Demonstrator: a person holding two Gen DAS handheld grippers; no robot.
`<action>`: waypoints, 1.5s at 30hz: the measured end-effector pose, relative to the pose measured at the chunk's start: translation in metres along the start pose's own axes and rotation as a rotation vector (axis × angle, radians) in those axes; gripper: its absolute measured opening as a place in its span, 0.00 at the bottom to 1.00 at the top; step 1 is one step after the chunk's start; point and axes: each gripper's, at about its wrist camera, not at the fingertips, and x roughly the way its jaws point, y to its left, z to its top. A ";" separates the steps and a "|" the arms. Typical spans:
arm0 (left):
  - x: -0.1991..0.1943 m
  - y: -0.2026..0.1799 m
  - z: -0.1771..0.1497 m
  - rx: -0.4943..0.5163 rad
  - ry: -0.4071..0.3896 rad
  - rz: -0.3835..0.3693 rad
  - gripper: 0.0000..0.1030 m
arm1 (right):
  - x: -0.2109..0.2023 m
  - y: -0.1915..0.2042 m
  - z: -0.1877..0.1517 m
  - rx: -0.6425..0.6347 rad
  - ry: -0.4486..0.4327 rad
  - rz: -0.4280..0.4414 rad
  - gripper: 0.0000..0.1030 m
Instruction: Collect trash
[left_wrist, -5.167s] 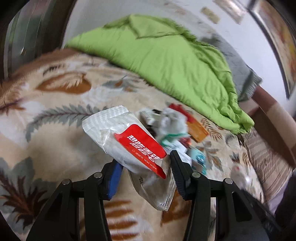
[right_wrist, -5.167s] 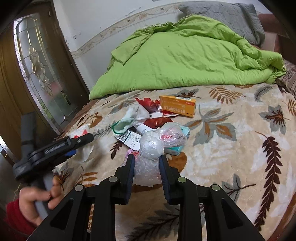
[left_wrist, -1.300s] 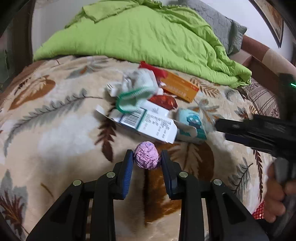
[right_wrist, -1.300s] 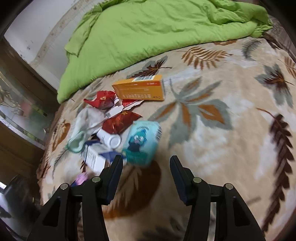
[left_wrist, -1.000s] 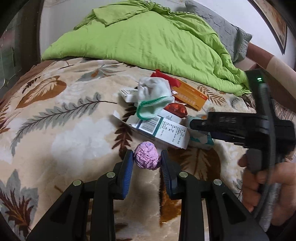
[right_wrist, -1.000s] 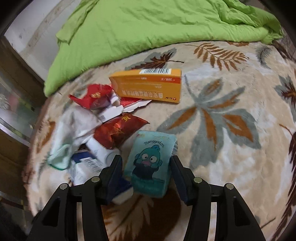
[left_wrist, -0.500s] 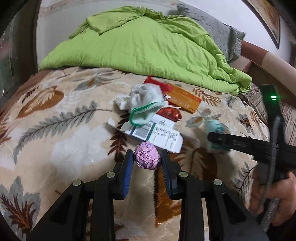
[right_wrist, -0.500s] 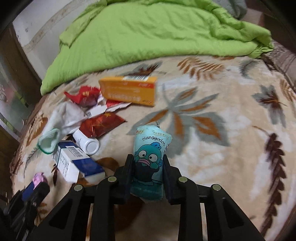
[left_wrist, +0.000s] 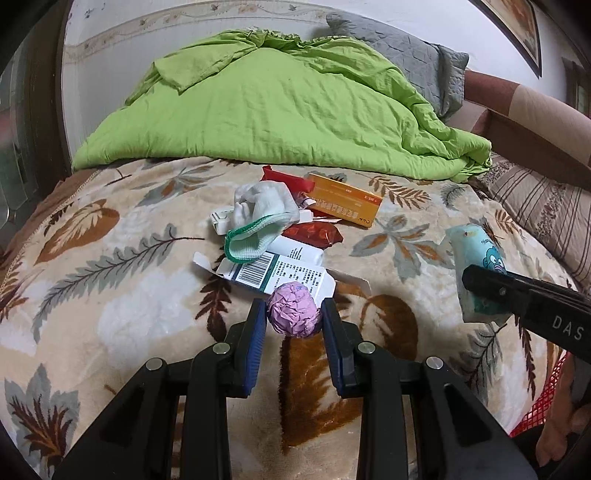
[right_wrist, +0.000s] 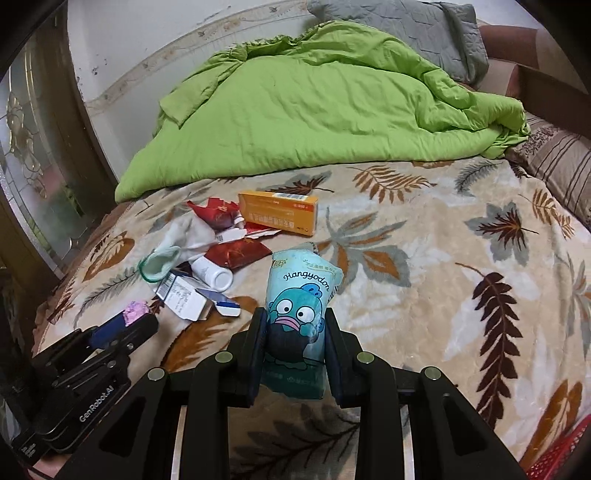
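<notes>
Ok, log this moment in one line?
left gripper: shut on pink paper ball | right gripper: shut on tissue pack | rest on blanket

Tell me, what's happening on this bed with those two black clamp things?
A person is clearing trash off the bed with a handheld gripper in each hand. The left gripper is shut on a crumpled pink paper ball. The right gripper has just closed on a teal tissue pack. An orange box, red wrappers, a sock and a white carton lie on the leaf-pattern blanket.

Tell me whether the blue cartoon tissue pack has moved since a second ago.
Yes. The tissue pack left the blanket beside the red wrapper; it is now lifted, clamped in the right hand-held gripper.
</notes>
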 end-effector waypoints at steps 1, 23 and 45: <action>0.000 -0.001 0.000 0.007 -0.002 0.007 0.28 | 0.002 -0.001 0.000 0.004 0.005 0.001 0.30; 0.000 -0.002 0.001 0.031 -0.015 0.043 0.28 | 0.003 0.004 0.002 -0.025 -0.018 -0.006 0.30; -0.003 -0.002 0.001 0.039 -0.024 0.051 0.28 | 0.002 0.005 0.002 -0.027 -0.024 -0.004 0.30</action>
